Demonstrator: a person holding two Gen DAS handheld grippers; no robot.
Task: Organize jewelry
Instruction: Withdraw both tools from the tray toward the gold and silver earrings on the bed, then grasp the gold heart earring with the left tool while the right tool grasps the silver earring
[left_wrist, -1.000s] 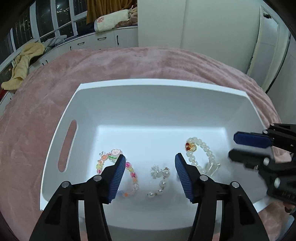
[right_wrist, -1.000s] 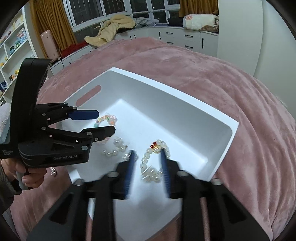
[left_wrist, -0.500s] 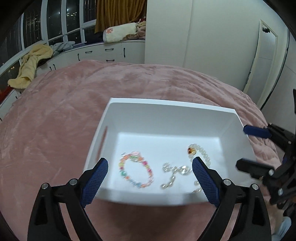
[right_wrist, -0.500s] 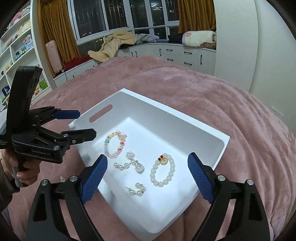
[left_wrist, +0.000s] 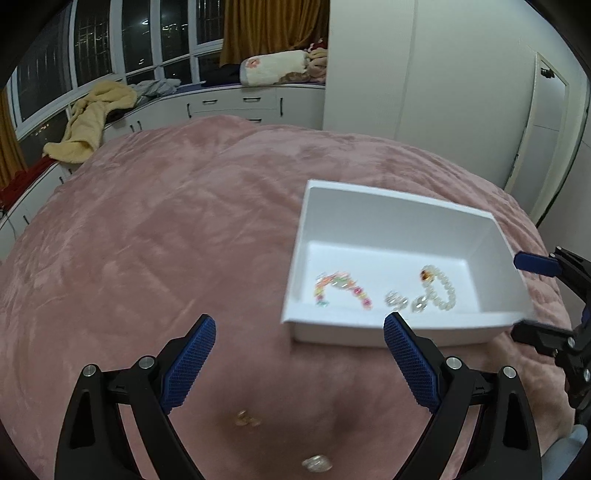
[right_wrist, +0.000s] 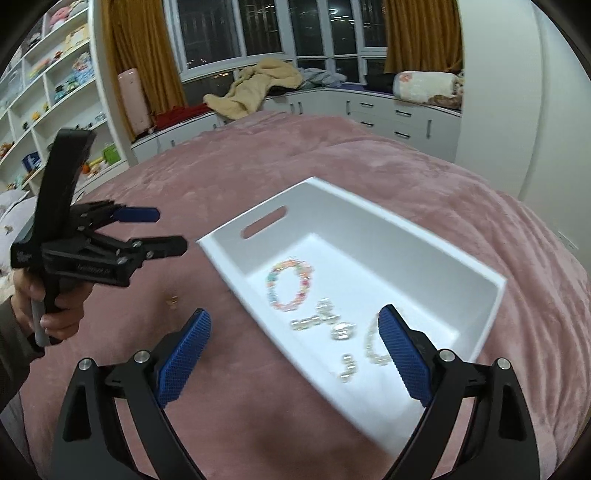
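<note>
The left gripper has just spread its jaws wide and holds nothing, hanging over the pink blanket just short of the white tray; the right gripper has likewise just opened and is empty, its right pad over the tray's near end; inside the tray lie a colourful bead bracelet, a pearl bracelet and small pearl earrings; two small pieces rest on the blanket outside the tray, between the left gripper's arms; a hand grips the left gripper's handle.
</note>
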